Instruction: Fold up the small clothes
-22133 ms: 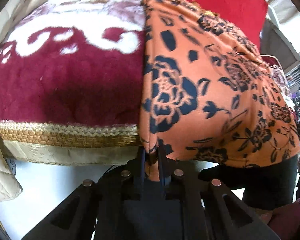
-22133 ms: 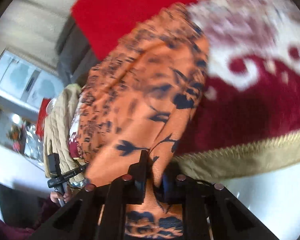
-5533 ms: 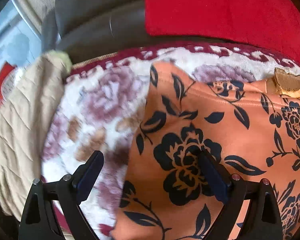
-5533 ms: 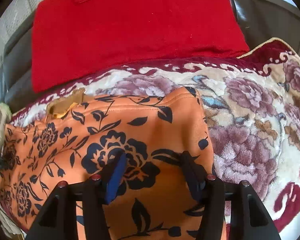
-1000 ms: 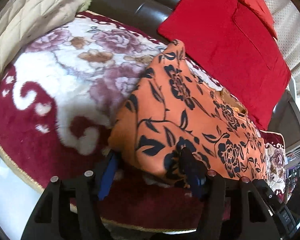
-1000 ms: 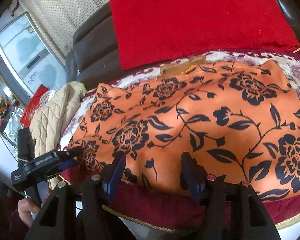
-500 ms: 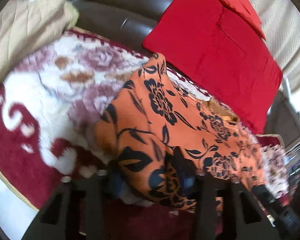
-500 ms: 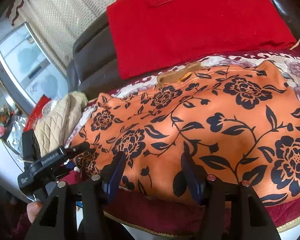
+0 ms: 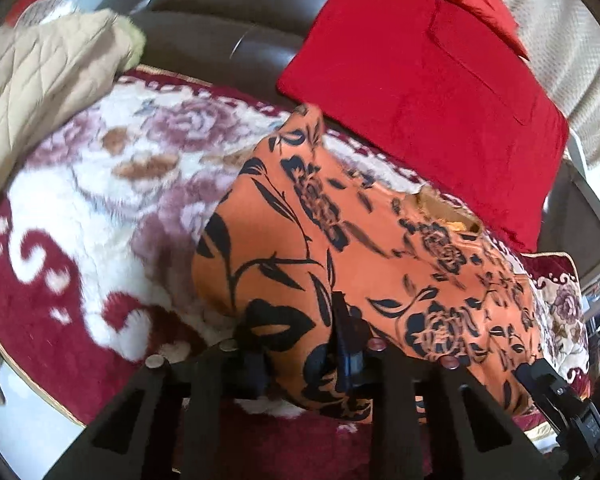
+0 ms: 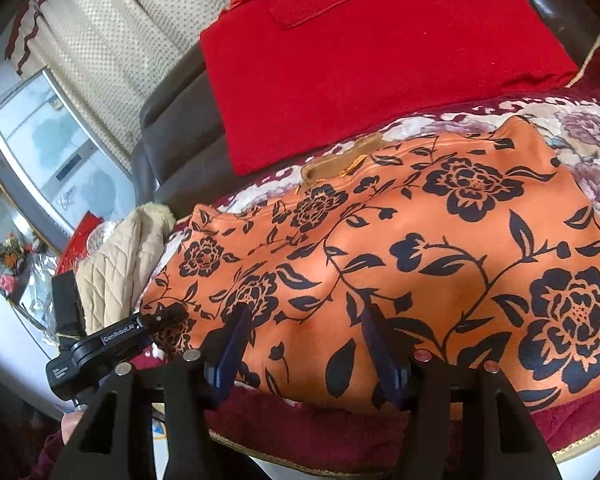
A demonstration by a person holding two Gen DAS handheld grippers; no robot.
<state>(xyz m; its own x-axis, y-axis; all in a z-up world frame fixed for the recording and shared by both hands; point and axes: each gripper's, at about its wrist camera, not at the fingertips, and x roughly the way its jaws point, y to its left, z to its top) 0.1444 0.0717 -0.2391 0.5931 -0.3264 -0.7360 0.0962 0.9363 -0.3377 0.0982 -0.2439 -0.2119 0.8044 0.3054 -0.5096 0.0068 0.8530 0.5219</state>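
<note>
An orange garment with black flowers (image 9: 380,264) lies folded on the sofa's floral blanket (image 9: 100,208); it also shows in the right wrist view (image 10: 420,248). My left gripper (image 9: 300,344) has its jaws partly closed around the garment's near left corner, with cloth bunched between the fingers. In the right wrist view the left gripper's fingers (image 10: 160,318) sit at that corner. My right gripper (image 10: 304,344) is open at the garment's near edge, its blue-padded fingers on top of the cloth with nothing pinched.
A red cushion (image 9: 420,80) leans on the dark sofa back (image 9: 228,12) behind the garment. A beige quilted jacket (image 9: 40,92) lies at the left end. The blanket's gold-trimmed front edge (image 10: 580,444) drops to a white floor.
My left gripper has moved in onto the garment's near left corner and its jaws have narrowed around the cloth. My right gripper has stayed open at the near edge.
</note>
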